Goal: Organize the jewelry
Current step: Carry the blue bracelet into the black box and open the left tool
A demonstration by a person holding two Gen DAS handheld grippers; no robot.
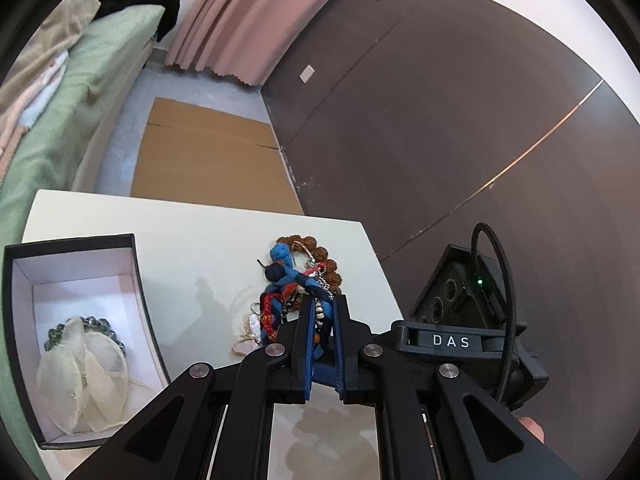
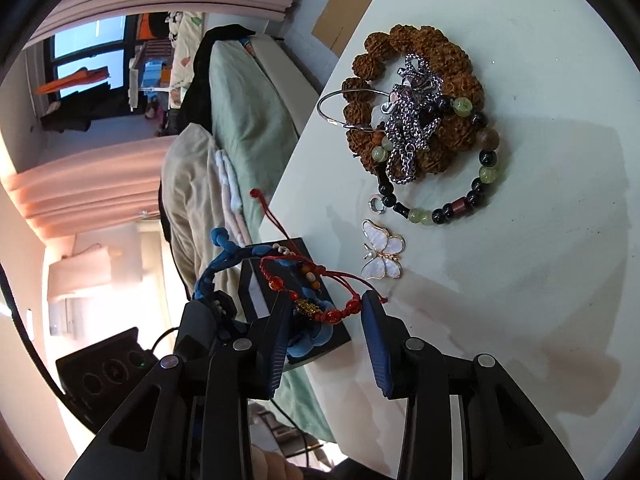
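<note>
My left gripper (image 1: 323, 306) is shut on a blue braided cord bracelet (image 1: 286, 270), lifted above the white table (image 1: 192, 248). A red beaded string bracelet (image 1: 269, 312) hangs tangled with it. In the right wrist view my right gripper (image 2: 326, 306) is open, with the red bracelet (image 2: 316, 312) strung between its fingers and the blue bracelet (image 2: 224, 256) beside it. A jewelry pile lies on the table (image 2: 520, 280): brown seed-bead bracelet (image 2: 424, 44), silver chain (image 2: 416, 120), silver bangle (image 2: 340, 108), green-and-black bead bracelet (image 2: 476, 196), butterfly brooch (image 2: 382, 256).
A black box with white lining (image 1: 80, 264) stands at the table's left; it holds a dark bead bracelet (image 1: 100, 326) and a sheer pouch (image 1: 84, 380). A green-covered bed (image 1: 48, 140), flattened cardboard (image 1: 208, 156) and pink curtains (image 1: 240, 12) lie beyond the table.
</note>
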